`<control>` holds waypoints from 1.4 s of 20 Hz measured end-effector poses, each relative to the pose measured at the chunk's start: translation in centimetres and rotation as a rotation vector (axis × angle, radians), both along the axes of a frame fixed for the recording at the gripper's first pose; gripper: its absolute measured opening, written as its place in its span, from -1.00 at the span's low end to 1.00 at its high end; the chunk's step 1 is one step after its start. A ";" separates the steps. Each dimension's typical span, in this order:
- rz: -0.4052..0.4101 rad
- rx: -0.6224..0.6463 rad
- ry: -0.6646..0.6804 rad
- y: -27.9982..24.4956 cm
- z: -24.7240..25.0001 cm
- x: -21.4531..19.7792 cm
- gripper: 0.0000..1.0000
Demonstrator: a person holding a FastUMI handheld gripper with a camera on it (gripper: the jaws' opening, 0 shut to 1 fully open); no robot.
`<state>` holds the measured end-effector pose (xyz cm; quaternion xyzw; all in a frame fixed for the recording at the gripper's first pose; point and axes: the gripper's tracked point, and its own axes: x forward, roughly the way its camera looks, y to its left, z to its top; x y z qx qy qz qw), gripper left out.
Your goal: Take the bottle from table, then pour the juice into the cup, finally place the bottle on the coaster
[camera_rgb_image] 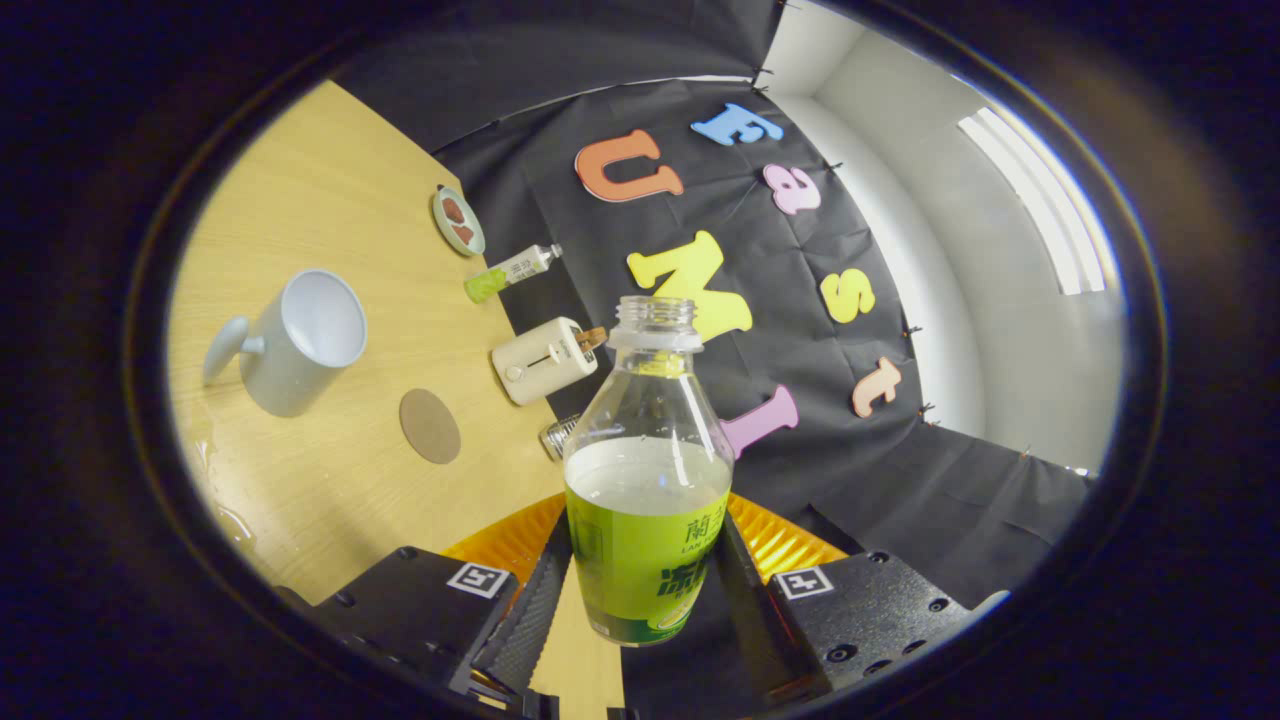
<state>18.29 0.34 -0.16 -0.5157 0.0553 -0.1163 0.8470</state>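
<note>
An uncapped clear bottle with a green label and pale juice stands between my fingers, and my gripper is shut on its labelled lower body. The view is rolled, so the wooden table slants off to one side. A pale blue-grey cup with a handle rests on the table, beyond the fingers and well apart from the bottle. A round brown coaster lies flat between the cup and the bottle.
A cream toaster stands near the table's far edge, with a small green-based bottle and a small dish farther along. A metallic object sits just behind the held bottle. Wet patches shine near the cup.
</note>
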 end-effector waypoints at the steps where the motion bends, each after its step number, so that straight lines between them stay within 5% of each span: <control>1: 0.001 -0.025 0.003 0.2 -0.2 0.3 0.63; 21: 0.023 -0.563 -0.062 5.5 0.4 1.9 0.63; 28: -0.002 -0.641 -0.036 6.3 0.3 1.7 0.63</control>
